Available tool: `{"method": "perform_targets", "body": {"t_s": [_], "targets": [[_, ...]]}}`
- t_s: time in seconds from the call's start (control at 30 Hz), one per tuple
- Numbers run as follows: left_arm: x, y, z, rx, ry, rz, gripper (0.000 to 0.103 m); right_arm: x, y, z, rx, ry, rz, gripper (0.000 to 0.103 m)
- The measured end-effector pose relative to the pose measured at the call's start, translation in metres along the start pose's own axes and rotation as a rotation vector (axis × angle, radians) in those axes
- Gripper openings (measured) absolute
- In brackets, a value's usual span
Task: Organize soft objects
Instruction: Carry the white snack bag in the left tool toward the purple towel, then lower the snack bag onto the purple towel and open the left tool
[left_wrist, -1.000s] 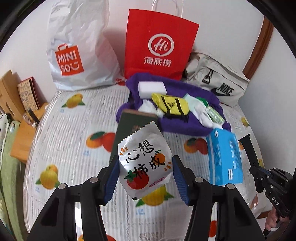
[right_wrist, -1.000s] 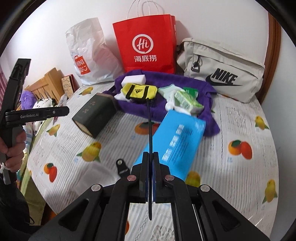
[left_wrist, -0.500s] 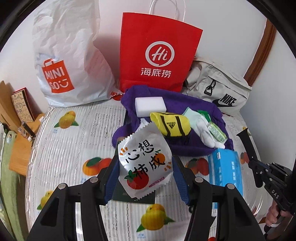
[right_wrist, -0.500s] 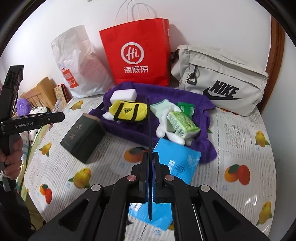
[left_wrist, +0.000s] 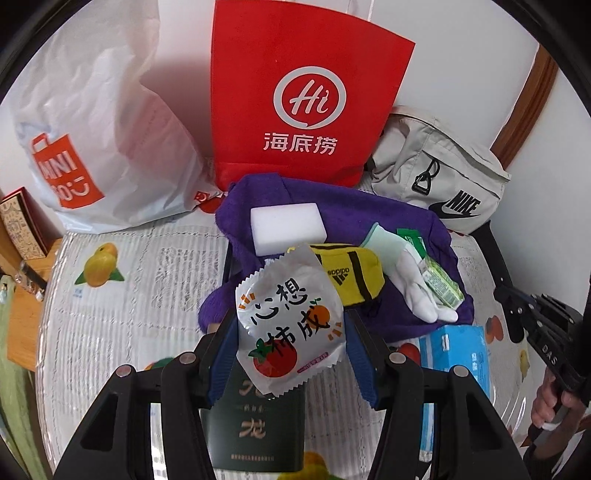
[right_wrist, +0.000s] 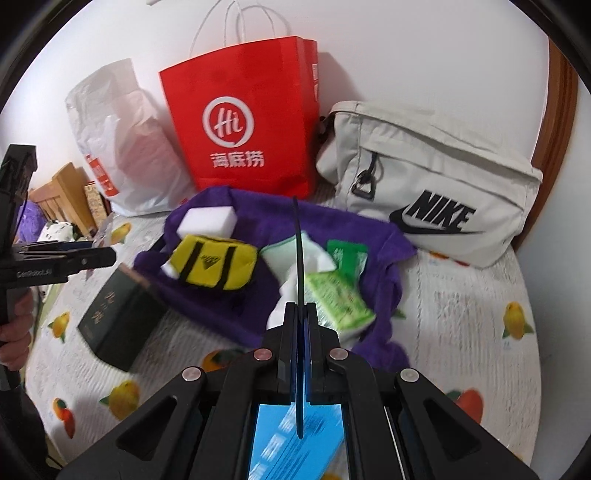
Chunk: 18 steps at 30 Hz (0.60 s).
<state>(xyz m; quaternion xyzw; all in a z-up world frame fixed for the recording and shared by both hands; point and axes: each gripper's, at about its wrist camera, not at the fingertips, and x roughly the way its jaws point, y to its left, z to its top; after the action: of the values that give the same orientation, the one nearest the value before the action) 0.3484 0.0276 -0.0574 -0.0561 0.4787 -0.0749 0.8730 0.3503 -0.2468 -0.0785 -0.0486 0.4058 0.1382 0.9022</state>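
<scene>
My left gripper is shut on a white snack packet with a tomato print, held above the table before the purple towel. On the towel lie a white sponge block, a yellow Adidas pouch, a white glove and a green tissue pack. My right gripper is shut on a thin dark flat item seen edge-on, over the towel's near edge. A blue tissue pack lies under it.
A dark green box lies left of the towel. A red paper bag, a white Miniso bag and a beige Nike bag stand along the back wall. Wooden furniture stands at the left.
Both grippers have moved forward toward the towel and bags. The dark green box and blue tissue pack now sit under and behind the fingers. Both grips are unchanged.
</scene>
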Motion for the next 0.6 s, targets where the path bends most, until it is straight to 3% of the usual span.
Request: {"method": "perform_targets", "body": {"t_s": [0.23, 0.6], "targets": [[0.021, 0.0, 0.013, 0.02, 0.02, 0.004, 0.054, 0.032, -0.016, 0.019, -0.02, 0.011, -0.03, 0.003], [0.06, -0.012, 0.034, 0.048, 0.064, -0.032, 0.054, 0.085, -0.035, 0.019, -0.025, 0.085, -0.047, 0.003]]}}
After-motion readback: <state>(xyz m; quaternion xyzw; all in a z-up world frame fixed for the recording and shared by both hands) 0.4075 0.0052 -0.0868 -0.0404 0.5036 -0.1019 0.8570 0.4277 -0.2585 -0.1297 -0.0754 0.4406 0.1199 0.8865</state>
